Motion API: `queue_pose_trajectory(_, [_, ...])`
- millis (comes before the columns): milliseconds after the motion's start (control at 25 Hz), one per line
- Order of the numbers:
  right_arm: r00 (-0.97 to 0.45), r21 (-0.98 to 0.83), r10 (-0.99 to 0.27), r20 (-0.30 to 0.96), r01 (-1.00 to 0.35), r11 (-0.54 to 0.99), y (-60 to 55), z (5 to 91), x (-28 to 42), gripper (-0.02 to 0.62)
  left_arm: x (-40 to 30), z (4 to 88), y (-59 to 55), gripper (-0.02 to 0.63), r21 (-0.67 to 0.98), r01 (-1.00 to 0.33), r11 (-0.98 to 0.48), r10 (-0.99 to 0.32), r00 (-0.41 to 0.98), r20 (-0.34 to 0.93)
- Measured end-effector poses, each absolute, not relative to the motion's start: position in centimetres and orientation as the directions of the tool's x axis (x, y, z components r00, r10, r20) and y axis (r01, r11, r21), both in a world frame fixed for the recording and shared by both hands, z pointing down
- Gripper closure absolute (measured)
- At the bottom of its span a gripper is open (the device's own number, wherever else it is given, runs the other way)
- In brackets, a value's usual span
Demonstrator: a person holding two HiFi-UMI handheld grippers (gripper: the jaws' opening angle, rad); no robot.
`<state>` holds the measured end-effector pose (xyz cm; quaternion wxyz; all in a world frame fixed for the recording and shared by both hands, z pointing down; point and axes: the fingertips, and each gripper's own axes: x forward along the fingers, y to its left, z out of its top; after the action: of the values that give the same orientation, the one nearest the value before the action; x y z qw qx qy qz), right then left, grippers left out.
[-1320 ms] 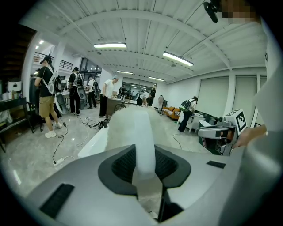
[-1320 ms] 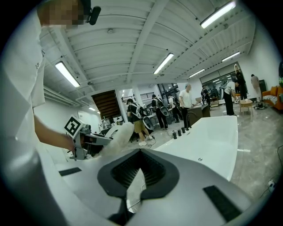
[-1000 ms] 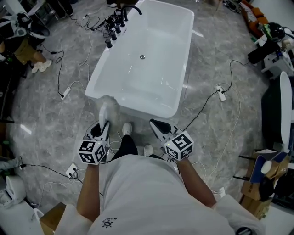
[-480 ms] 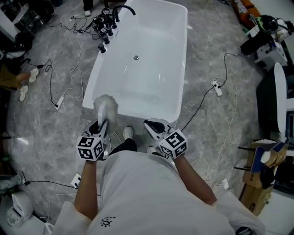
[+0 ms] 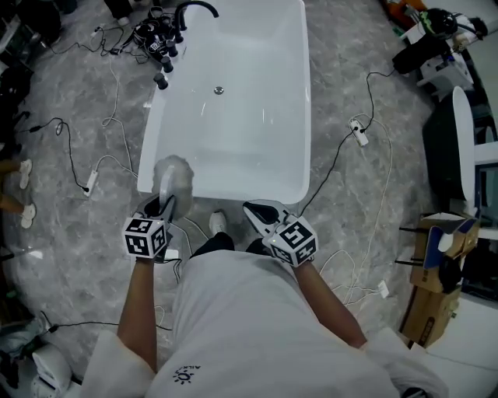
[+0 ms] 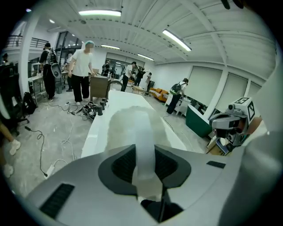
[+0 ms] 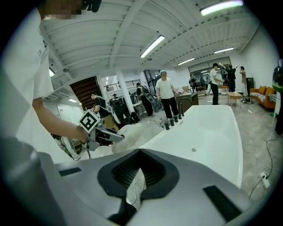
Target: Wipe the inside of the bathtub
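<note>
The white bathtub [image 5: 233,132] lies lengthwise in front of me, with its drain [image 5: 219,91] toward the far end and a black faucet [image 5: 189,7] at the far left. My left gripper [image 5: 163,204] is shut on the band of a fluffy white wiping pad [image 5: 173,177], which hangs over the tub's near left corner. In the left gripper view the pad [image 6: 132,126] covers the tub's rim [image 6: 93,132] ahead. My right gripper [image 5: 261,214] is shut and holds nothing, just short of the near rim. The right gripper view shows the left gripper [image 7: 108,136], the pad [image 7: 137,131] and the tub's inside [image 7: 208,132].
Cables and a power strip [image 5: 358,130] trail over the grey floor on both sides of the tub. Black fittings [image 5: 159,43] cluster by the faucet. Cardboard boxes [image 5: 436,288] stand at the right. My shoes [image 5: 218,223] are close to the tub. People [image 6: 82,70] stand beyond it.
The tub has swung from slanted to straight ahead and come closer. Both grippers kept their hold and spacing, and the pad stays at the near left corner.
</note>
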<state>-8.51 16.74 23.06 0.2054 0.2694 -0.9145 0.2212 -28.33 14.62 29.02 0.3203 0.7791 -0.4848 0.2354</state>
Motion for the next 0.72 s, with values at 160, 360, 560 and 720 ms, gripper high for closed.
queue_pose_trajectory(160, [-0.765, -0.308, -0.378, 0.522, -0.582, 0.753, 16.5, 24.3, -10.6, 0.586, -30.1, 31.7, 13.8, 0.508, 0.289, -0.898, -0.332, -0.537, 0.432, 0.725])
queue_pose_trajectory(360, [-0.768, -0.32, -0.322, 0.553, -0.552, 0.77, 16.2, 25.3, -12.5, 0.586, -31.1, 34.3, 13.0, 0.508, 0.296, -0.89, -0.347, -0.455, 0.435, 0.777])
queue_pose_trajectory(560, [-0.777, -0.346, -0.267, 0.57, -0.522, 0.78, 16.2, 26.9, -13.3, 0.586, -31.5, 37.2, 12.5, 0.508, 0.292, -0.895, -0.337, -0.406, 0.418, 0.813])
queue_pose_trajectory(720, [-0.785, -0.375, -0.229, 0.575, -0.503, 0.779, 15.7, 28.9, -14.0, 0.586, -32.3, 40.0, 11.6, 0.508, 0.283, -0.901, -0.328, -0.331, 0.391, 0.859])
